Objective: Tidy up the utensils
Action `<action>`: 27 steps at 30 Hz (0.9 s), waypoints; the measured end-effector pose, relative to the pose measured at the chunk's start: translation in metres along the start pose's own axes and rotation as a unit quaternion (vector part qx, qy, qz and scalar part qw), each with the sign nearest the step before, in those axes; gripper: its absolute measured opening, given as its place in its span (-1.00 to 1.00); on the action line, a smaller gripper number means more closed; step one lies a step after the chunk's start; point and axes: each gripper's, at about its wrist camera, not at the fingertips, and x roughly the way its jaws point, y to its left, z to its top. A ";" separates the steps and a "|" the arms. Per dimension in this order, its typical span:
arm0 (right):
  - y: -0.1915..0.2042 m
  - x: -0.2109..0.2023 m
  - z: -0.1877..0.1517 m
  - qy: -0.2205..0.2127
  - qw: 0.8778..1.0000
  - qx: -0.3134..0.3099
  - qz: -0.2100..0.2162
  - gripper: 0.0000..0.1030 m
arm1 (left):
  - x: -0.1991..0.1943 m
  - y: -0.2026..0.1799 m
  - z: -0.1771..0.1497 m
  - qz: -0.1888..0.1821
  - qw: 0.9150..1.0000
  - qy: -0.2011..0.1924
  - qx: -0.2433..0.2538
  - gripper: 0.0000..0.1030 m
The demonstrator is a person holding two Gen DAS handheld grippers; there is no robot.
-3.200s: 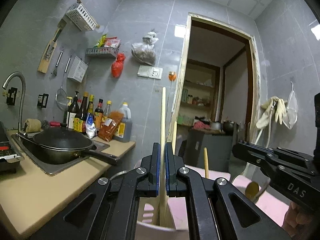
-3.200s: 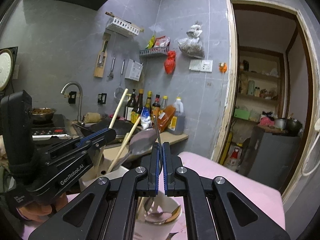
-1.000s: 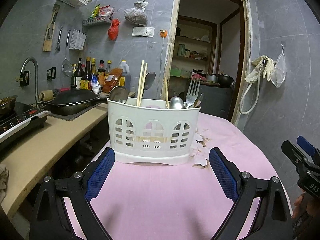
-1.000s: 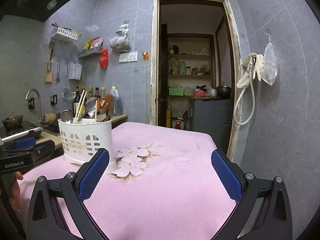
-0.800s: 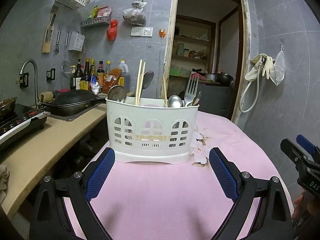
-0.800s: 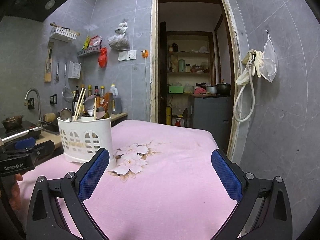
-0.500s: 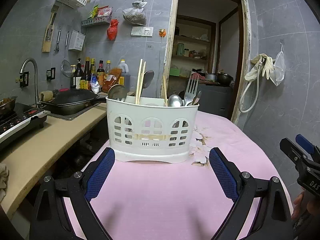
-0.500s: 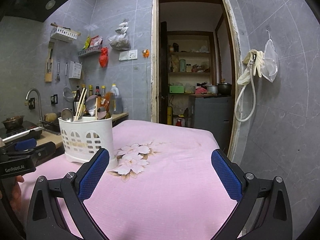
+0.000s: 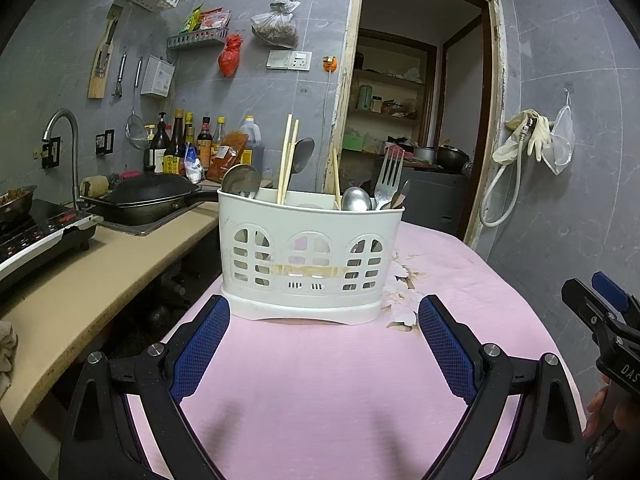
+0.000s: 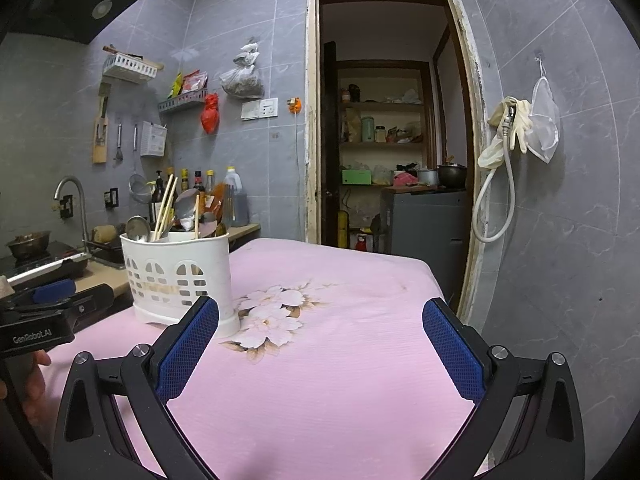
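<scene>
Both grippers are spread wide and carry nothing. The left gripper sits low over the pink tablecloth, its blue pads flanking open cloth. Directly ahead of it, just beyond the fingertips and centred between them, stands the white caddy, broad face toward the camera, long axis running left to right across the view.

The right gripper faces mostly bare cloth and the floral print. From its view the caddy lies ahead and to the left, just past the left pad, so the left gripper is the nearer and better aligned of the two.

Utensils stand upright in the caddy: chopsticks and a ladle toward the left end, a spoon and a fork toward the right. No loose utensil is visible on the cloth. Judgement: the sorting appears complete or nearly so; any further move would be a straight forward reach by the left gripper.
</scene>
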 end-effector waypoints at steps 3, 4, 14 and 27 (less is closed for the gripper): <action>0.000 0.000 0.000 0.001 1.000 -0.001 0.000 1.00 | 0.000 0.000 0.000 -0.001 1.000 0.000 0.000 0.80; 0.000 0.000 0.000 0.001 1.000 0.000 0.000 1.00 | 0.000 0.000 0.000 0.000 1.000 0.000 0.000 0.80; 0.000 0.001 -0.001 0.000 1.000 -0.002 -0.002 1.00 | 0.000 -0.001 0.001 -0.005 1.000 0.002 0.006 0.80; 0.000 0.001 -0.001 0.002 1.000 -0.002 0.000 1.00 | 0.003 -0.002 0.001 -0.006 1.000 0.003 0.008 0.80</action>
